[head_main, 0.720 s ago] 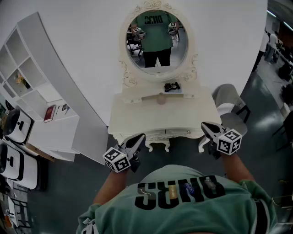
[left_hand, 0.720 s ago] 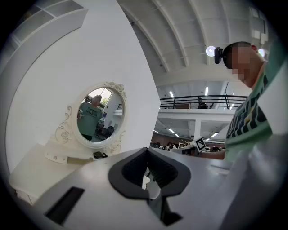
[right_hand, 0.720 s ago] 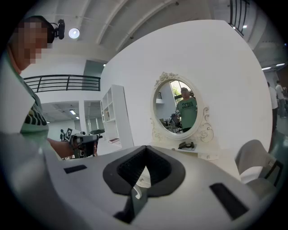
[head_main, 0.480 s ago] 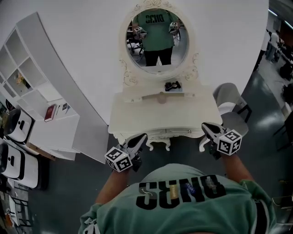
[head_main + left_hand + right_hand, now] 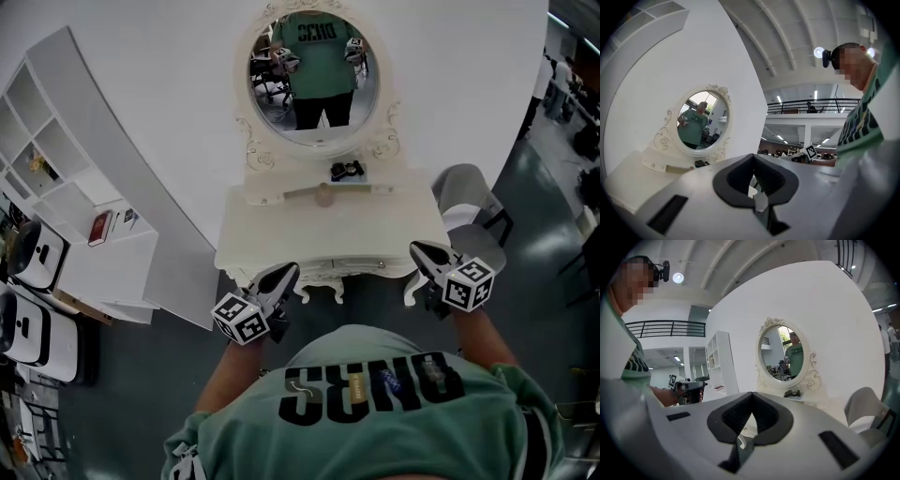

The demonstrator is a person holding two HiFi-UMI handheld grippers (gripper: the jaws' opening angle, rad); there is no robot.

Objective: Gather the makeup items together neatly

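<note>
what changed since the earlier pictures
Nothing taken or let go. The head view shifted slightly: the white dressing table sits higher in frame. The left gripper and right gripper stay shut, empty; dark makeup items under the oval mirror untouched.

Both grippers held out, closed
Left gripper [image 5: 284, 273] and right gripper [image 5: 420, 250] point far, roughly level, well apart, jaws together.

Even, diffuse indoor light fills the head view: the white wall [image 5: 450, 84] is bright, with soft shadow beneath the dressing table [image 5: 328, 234]. Both gripper views bow toward black, vignetted corners. What seems a ceiling lamp [image 5: 818, 51] flares, and the makeup items [image 5: 347, 171] show only as a small dark blur.
</note>
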